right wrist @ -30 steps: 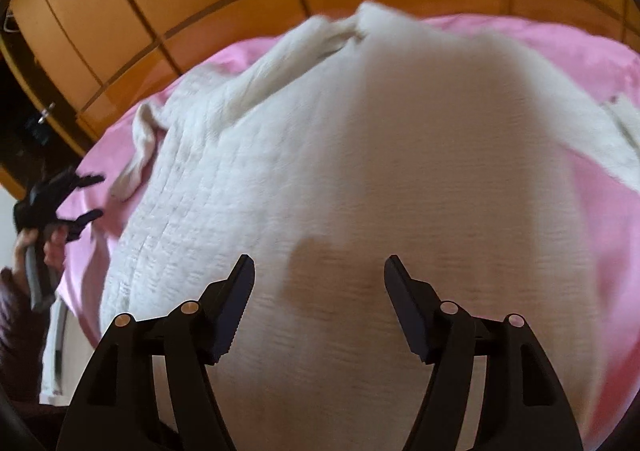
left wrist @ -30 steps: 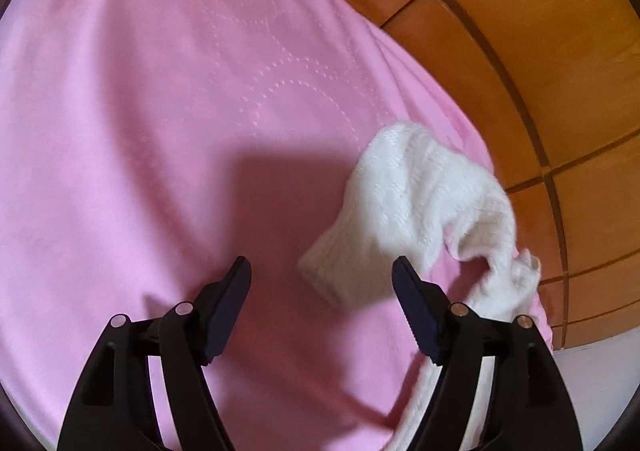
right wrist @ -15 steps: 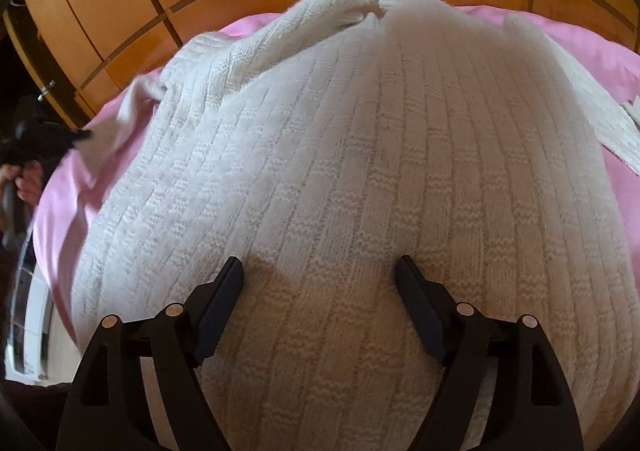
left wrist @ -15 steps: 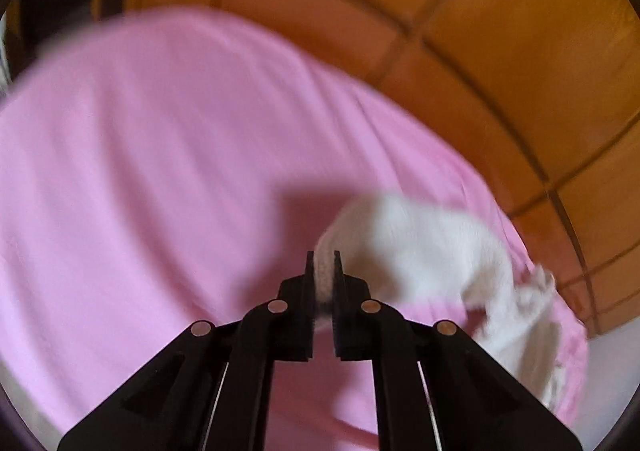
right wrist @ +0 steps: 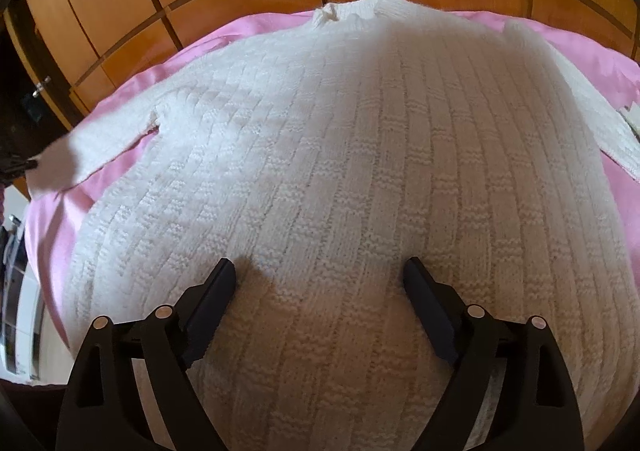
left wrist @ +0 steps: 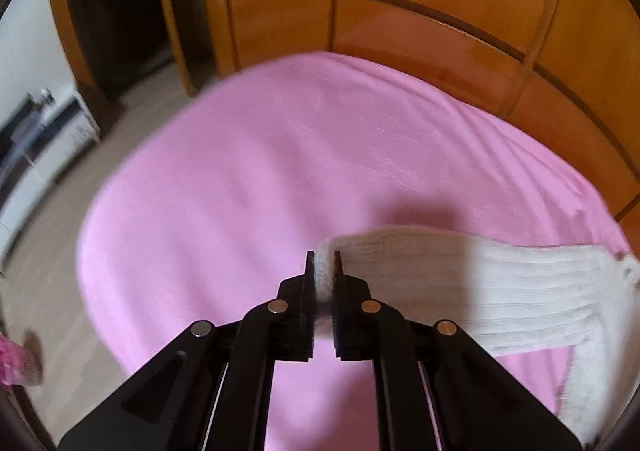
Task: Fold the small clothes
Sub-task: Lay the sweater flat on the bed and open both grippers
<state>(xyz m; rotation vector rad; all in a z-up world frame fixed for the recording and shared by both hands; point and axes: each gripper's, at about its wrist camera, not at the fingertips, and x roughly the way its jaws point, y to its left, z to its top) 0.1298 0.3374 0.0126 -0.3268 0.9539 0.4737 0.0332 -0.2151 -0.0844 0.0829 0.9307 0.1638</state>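
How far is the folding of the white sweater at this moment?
Done: the sweater lies spread flat on the pink sheet, neck away from the right gripper.
In hand: the left gripper is shut on the sleeve cuff, and the sleeve stretches out sideways. The right gripper is open over the sweater body, holding nothing.
Left: no fold is visible; both sleeves and the body remain to fold.

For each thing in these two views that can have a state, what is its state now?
White knitted sweater: spread flat, not folded yet.
Its sleeve cuff: pinched and stretched out sideways.
Left tongs: shut on the cuff.
Right tongs: open, over the sweater's body.
Pink bed sheet: spread out, slightly creased.
Dark wooden door: open.
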